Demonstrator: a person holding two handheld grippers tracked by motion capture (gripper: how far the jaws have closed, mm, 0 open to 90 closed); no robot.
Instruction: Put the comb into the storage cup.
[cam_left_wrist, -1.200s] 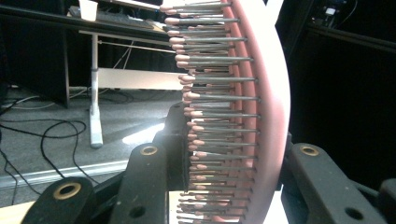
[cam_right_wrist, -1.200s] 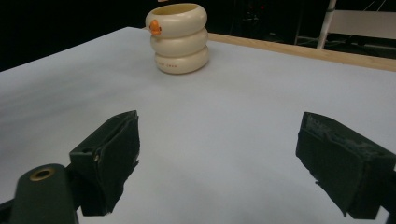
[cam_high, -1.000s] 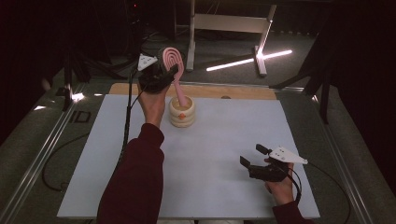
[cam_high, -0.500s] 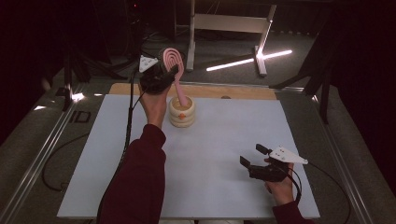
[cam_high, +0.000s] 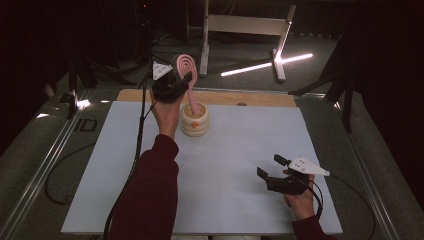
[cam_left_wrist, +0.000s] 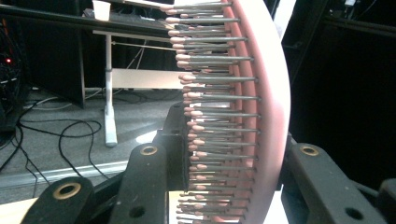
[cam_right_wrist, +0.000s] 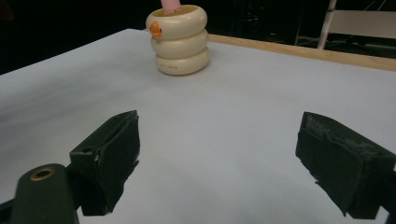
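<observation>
The left tongs (cam_high: 176, 82) are clamped across the head of a pink hairbrush (cam_high: 188, 75), one pad on its smooth back and the other among the bristles, as the left gripper view shows. The brush stands nearly upright with its handle down inside a cream ringed holder (cam_high: 194, 119), which sits on the white desk (cam_high: 240, 150) toward eleven o'clock. The right tongs (cam_high: 272, 175) rest at about five o'clock, spread wide with nothing between them.

The brush looks light and stiff, a hard plastic shell. Its back is probably slick, and the pins (cam_left_wrist: 210, 100) will flex, so that side grips less surely. The narrow neck just under the head looks the safer hold. The holder seems light enough to tip if the handle drags its rim.
</observation>
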